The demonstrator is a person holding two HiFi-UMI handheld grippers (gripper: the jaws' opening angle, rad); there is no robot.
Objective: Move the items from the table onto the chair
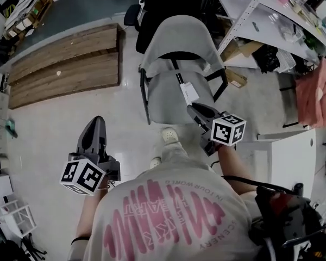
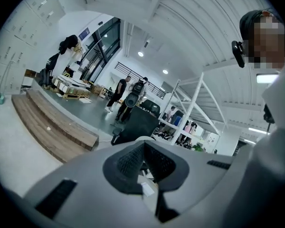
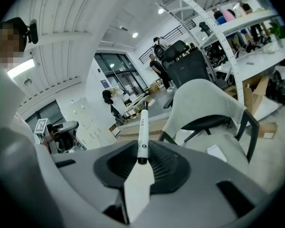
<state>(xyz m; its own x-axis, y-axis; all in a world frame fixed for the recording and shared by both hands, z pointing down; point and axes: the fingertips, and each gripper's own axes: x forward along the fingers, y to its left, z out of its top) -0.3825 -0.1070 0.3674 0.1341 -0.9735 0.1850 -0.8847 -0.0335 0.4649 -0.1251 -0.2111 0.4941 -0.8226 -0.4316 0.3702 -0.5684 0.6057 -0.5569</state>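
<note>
right gripper [image 1: 193, 110]: clamped on white marker pen [image 3: 142, 129], barrel print unreadable, just before grey chair [image 1: 176, 42]; white card [image 3: 216, 152] on seat. left gripper [image 1: 95, 121]: jaws together, empty. wooden platform [image 1: 65, 64] left; shelving rack [image 1: 250, 10] right.

support: grey chair [image 1: 163, 99] | on seat: white card [image 1: 188, 91] | chair stands on: pale floor [image 1: 54, 129]
</note>
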